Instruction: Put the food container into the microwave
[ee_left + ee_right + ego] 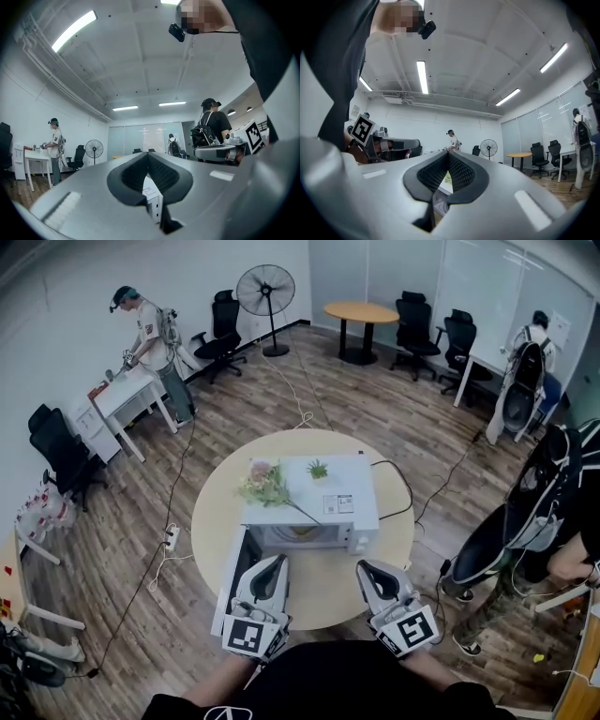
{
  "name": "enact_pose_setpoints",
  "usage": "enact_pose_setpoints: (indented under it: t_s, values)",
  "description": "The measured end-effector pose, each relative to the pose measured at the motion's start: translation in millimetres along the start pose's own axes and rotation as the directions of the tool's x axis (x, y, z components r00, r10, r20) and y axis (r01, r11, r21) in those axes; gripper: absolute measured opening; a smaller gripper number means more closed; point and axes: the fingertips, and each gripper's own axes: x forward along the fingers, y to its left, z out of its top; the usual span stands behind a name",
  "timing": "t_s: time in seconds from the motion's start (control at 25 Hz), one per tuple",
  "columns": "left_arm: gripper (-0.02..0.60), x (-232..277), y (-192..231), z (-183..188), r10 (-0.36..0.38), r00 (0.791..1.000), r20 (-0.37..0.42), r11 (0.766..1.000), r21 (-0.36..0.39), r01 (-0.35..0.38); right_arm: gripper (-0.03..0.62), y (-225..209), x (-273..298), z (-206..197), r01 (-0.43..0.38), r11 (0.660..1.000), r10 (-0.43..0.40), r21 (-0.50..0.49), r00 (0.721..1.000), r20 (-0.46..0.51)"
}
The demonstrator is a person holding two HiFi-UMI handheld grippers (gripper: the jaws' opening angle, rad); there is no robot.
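Note:
A white microwave (319,498) stands on the round wooden table (319,601), its door (232,582) swung open to the left. Something yellowish (300,532) shows in the cavity; I cannot tell whether it is the food container. My left gripper (277,561) hovers by the open door near the table's front, shut and holding nothing. My right gripper (364,566) hangs just right of the microwave's front, also shut and empty. In the left gripper view the pads meet at the tip (148,157), with the microwave (152,199) seen below them. The right gripper (447,155) looks the same.
A bunch of flowers (265,484) and a small green plant (317,468) lie on top of the microwave. Its cable (405,493) runs off the table's right. One person (553,521) stands close at the right, another (150,334) at a far white desk. A fan (265,292) and chairs stand behind.

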Motion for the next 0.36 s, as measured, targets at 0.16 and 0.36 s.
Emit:
enact_pose_setpoints:
  t_s: [0.16,0.36]
  values:
    - [0.0,9,-10,-3,-0.037,0.999,-0.004,0.999,-0.007,0.037,0.008,-10,-11,-2,0.04,0.999,-0.04,0.002,0.999,-0.011]
    - [0.001,14,-21,-4,-0.069,0.997,-0.026,0.997,-0.021,0.068,0.008,-17,-24,2,0.072,0.997,-0.073,-0.014,0.997,-0.032]
